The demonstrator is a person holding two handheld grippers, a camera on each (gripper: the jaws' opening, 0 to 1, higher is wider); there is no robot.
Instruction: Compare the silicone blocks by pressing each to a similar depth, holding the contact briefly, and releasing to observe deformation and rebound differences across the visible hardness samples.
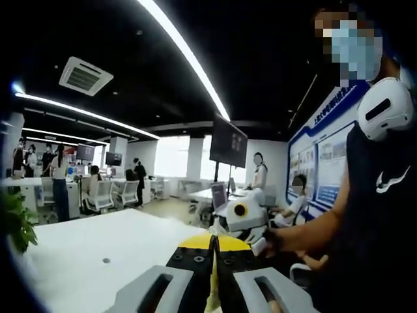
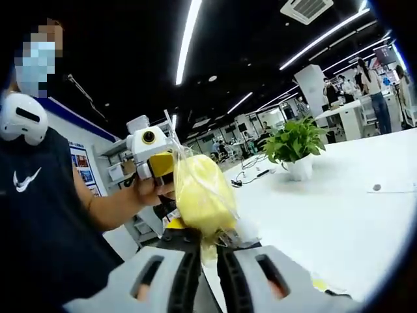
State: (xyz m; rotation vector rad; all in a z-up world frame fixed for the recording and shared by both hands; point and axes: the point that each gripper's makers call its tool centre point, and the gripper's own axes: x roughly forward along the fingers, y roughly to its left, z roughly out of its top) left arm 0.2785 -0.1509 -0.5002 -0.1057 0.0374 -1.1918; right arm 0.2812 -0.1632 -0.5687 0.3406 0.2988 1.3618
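A soft yellow silicone block (image 2: pixel 199 189) in a clear plastic bag is held up above the white table (image 2: pixel 339 222). My right gripper (image 2: pixel 207 240) is shut on its lower end. Past the block, a hand holds my white left gripper (image 2: pixel 150 153). In the left gripper view, the yellow block (image 1: pixel 190 242) bulges behind the jaw tips. My left gripper (image 1: pixel 214 251) is shut, with a thin yellow strip pinched between the jaws. Just past it, a hand holds the right gripper (image 1: pixel 244 218).
A person in a dark shirt (image 1: pixel 378 215) stands close behind the grippers. A potted plant (image 2: pixel 296 140) and a small round object (image 2: pixel 376 188) are on the table. Office desks, chairs and several people fill the background, along with a hanging monitor (image 1: pixel 228 140).
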